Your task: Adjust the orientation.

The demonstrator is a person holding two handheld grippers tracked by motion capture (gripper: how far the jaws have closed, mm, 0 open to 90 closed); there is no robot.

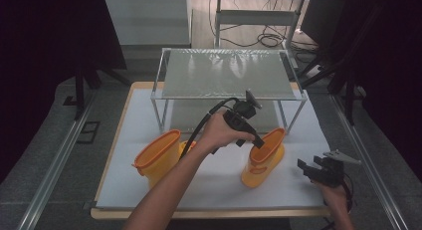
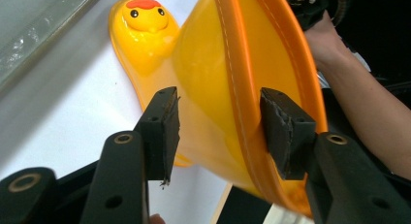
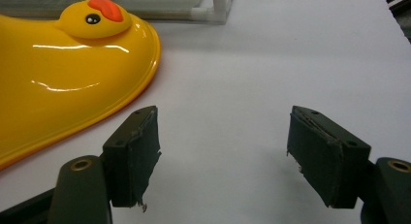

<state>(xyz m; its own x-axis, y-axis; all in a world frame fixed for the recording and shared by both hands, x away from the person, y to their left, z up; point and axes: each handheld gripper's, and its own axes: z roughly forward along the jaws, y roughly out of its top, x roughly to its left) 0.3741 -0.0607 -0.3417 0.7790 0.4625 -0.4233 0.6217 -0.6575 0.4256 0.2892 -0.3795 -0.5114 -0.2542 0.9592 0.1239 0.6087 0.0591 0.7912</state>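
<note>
Two yellow rubber boots with orange rims stand on the white table. The left boot point(image 1: 158, 158) stands apart from both grippers. My left gripper point(image 1: 257, 142) has crossed over to the right boot point(image 1: 263, 160) and stands open astride its top edge. In the left gripper view the orange rim point(image 2: 242, 83) runs between the pads point(image 2: 167, 132), one jaw outside the shaft and one inside; the duck face on the toe point(image 2: 145, 13) lies beyond. My right gripper point(image 1: 318, 170) hovers open by the table's front right, nothing between its fingers point(image 3: 135, 151); the boot's toe point(image 3: 72, 78) sits to its left.
A metal-framed shelf point(image 1: 229, 97) with a pale top stands at the back of the white table sheet point(image 1: 219, 185); its leg point(image 3: 220, 6) shows beyond the boot. Black curtains and cables lie behind. Open white surface spreads in front of the right gripper.
</note>
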